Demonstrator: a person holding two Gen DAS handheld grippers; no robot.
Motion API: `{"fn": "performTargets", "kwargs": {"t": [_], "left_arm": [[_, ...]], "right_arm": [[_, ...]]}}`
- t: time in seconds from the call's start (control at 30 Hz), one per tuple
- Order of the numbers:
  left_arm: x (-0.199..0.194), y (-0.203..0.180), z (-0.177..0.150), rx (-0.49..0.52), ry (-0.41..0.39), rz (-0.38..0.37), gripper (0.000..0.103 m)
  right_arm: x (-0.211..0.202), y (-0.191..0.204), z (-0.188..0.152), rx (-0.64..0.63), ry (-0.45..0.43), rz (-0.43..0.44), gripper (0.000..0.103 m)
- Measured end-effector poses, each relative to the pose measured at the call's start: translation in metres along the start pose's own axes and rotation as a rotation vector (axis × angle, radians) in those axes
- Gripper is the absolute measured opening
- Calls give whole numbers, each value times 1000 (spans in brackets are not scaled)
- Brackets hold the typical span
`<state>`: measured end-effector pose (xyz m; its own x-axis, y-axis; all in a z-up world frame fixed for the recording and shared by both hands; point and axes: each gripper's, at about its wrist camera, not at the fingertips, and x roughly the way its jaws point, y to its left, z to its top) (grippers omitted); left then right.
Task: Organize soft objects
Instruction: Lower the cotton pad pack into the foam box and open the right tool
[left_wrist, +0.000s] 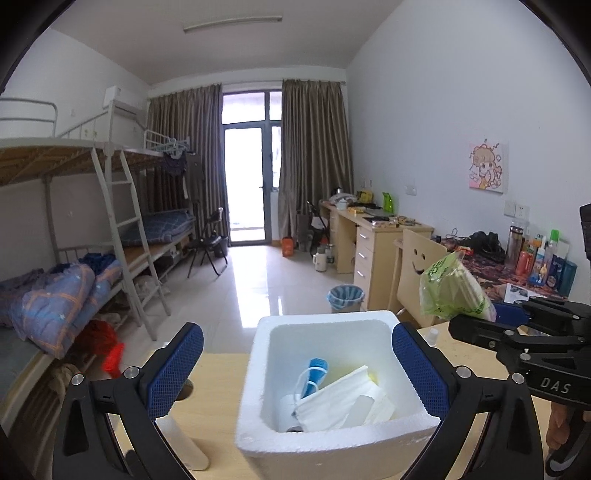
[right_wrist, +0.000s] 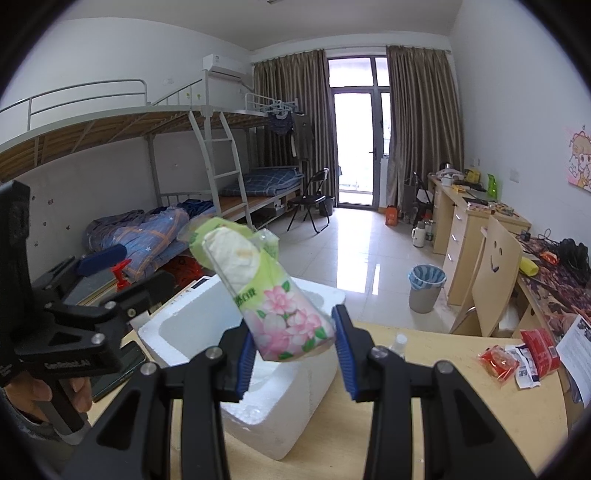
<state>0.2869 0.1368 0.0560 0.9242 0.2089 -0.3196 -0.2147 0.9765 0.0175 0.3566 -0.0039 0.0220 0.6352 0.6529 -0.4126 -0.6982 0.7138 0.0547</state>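
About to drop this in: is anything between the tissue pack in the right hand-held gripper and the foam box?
Nothing visible blocks it. The green floral tissue pack hangs over the open white foam box. The left hand-held gripper stands open across the box's near end, a possible obstruction.

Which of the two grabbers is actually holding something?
The right gripper: it clamps a flowered tissue pack. The left gripper gapes open over the foam box.

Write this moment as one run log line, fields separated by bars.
left gripper: open, empty, over foam box | right gripper: shut on tissue pack | box contents: face masks | step: pack not yet in box
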Motion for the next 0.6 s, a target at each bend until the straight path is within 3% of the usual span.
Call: {"fn": "performTargets", "kwargs": {"t": [0.6], "left_arm": [[-35, 33, 0, -16, -45, 109, 102]], "right_arm": [[28, 22, 6, -27, 20, 72, 43]]}}
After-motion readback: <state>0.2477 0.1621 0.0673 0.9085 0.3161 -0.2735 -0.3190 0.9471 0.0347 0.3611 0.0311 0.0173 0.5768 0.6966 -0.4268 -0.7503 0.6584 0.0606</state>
